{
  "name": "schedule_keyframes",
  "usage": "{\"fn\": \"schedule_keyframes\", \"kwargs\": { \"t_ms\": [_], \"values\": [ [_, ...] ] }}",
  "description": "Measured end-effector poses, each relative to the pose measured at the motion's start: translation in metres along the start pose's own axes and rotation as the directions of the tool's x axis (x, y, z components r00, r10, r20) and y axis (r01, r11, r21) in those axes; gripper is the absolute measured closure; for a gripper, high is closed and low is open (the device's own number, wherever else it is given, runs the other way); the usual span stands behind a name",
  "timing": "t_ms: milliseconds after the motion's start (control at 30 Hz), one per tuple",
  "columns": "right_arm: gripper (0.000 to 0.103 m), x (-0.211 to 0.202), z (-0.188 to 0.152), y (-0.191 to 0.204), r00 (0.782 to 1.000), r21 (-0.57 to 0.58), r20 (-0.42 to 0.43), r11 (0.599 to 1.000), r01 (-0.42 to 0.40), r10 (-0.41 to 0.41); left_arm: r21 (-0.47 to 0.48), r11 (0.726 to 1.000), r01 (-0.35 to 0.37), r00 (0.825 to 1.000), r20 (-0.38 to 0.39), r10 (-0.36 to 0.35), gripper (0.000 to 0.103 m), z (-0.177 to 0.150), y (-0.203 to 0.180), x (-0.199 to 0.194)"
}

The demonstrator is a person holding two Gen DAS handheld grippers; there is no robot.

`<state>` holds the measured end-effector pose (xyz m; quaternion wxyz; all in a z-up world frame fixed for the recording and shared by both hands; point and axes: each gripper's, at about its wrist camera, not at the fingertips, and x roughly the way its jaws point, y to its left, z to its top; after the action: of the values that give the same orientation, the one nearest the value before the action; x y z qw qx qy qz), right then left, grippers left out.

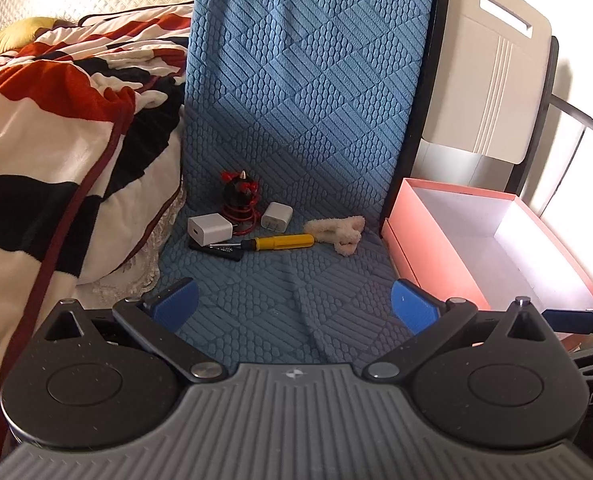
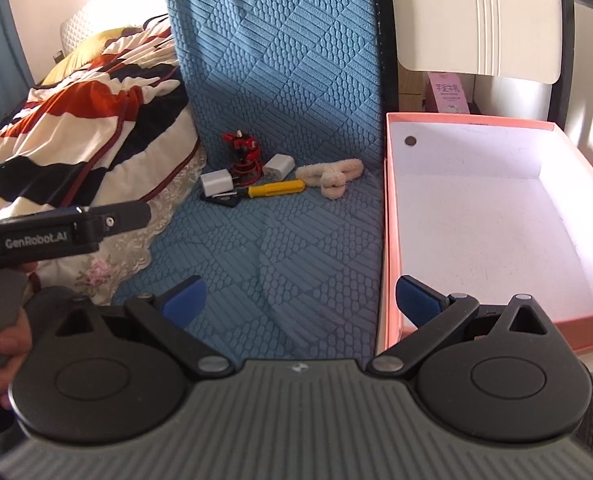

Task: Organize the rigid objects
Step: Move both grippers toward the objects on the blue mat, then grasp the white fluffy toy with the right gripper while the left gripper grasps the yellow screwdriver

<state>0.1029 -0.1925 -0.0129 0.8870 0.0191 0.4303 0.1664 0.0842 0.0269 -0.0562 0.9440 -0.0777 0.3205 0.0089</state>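
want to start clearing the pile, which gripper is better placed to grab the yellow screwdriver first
Probably left: the left gripper, open, faces the yellow screwdriver nearly head-on; the right gripper sits partly over the pink box.

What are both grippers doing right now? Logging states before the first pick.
Left gripper: open, holding nothing, above the blue mat.
Right gripper: open, holding nothing, beside the pink box.

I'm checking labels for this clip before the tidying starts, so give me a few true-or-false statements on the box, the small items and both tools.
1. The pink box holds nothing. True.
2. The yellow screwdriver lies inside the box. False: it lies on the blue mat.
3. The left tool grips a charger. False: open, holding nothing.
4. The right tool is open. True.
5. Two white chargers lie near the screwdriver. True.
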Motion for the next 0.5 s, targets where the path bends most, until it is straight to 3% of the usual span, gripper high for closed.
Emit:
{"fn": "schedule_keyframes", "kwargs": {
  "t_ms": [467,500],
  "values": [
    [0.005,0.063,0.015,0.016,1.0,-0.056,-0.006,0.998,0.011,-0.011,0.015,0.998,0.061,0.998,-0.008,-0.061,0.0,0.036,0.006,0.075],
    [0.01,0.069,0.016,0.017,1.0,-0.057,-0.014,0.998,0.011,-0.011,0.011,0.998,0.063,0.998,-0.02,-0.063,0.0,0.037,0.007,0.081]
  ]
}}
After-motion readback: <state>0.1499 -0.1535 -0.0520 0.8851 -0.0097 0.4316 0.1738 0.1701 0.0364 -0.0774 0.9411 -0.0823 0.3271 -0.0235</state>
